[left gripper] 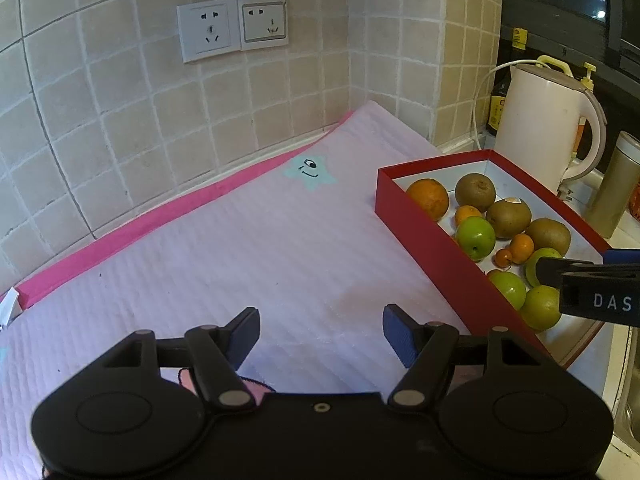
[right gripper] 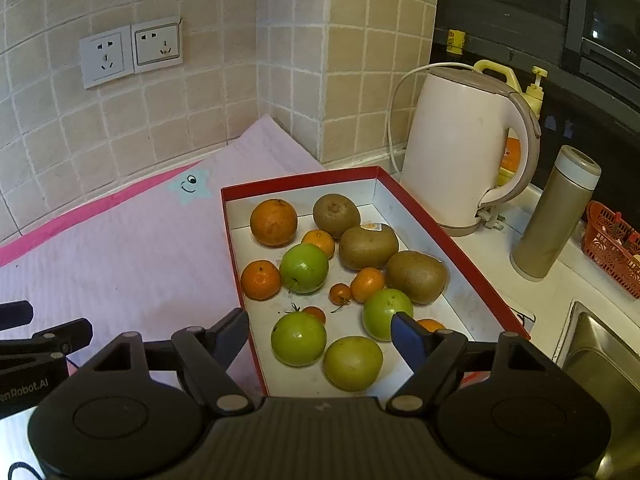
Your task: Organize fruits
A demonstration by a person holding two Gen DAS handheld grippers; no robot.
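A red box (right gripper: 236,256) with a white floor holds mixed fruit: a large orange (right gripper: 273,222), three kiwis (right gripper: 368,246), several green apples (right gripper: 304,268), small tangerines (right gripper: 260,280) and tiny red fruits (right gripper: 340,294). The box also shows in the left wrist view (left gripper: 424,236). My right gripper (right gripper: 320,338) is open and empty, hovering over the box's near end above the green apples. My left gripper (left gripper: 320,332) is open and empty over the pink mat (left gripper: 240,248), left of the box.
A white kettle (right gripper: 456,156) stands behind the box, with a tan thermos (right gripper: 556,216), a red basket (right gripper: 612,248) and a sink (right gripper: 600,356) to the right. Tiled walls with two sockets (right gripper: 130,52) close the back.
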